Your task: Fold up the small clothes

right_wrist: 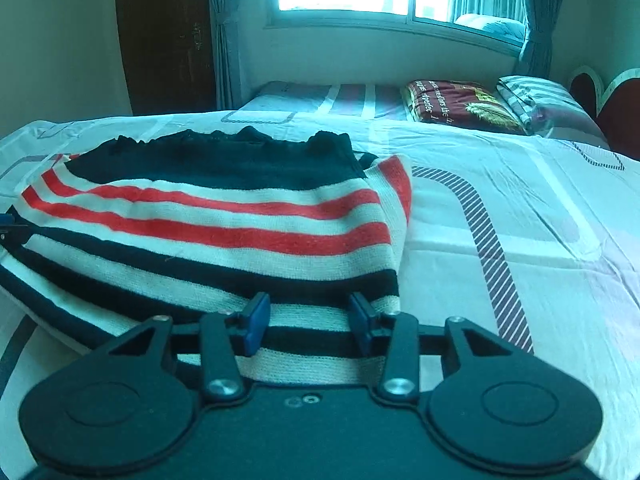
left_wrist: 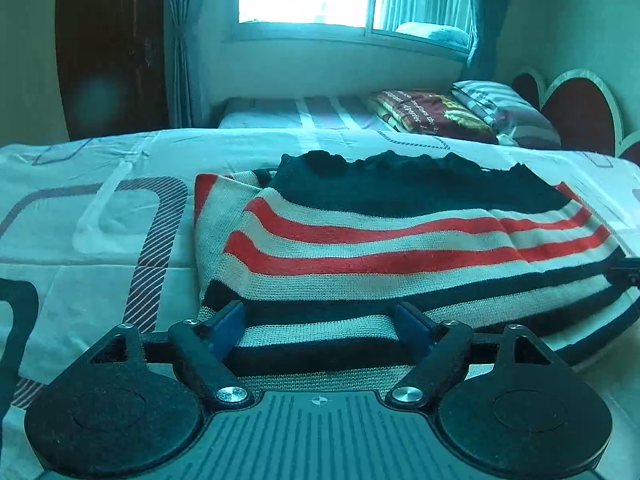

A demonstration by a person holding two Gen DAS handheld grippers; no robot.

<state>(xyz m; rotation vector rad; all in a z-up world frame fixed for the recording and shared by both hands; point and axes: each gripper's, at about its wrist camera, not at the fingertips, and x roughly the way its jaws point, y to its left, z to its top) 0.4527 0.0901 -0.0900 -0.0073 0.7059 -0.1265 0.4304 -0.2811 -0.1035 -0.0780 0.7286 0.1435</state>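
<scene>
While the striped knit garment (left_wrist: 400, 248) lies folded on the bed sheet (left_wrist: 100, 216), its near hem is straddled at 6 o'clock by the left tongs (left_wrist: 320, 326), spread wide, pads not pressing. At 6 o'clock in the right view, the hem lies between the narrower-set right tongs (right_wrist: 308, 320); whether it is pinched cannot be told.
</scene>
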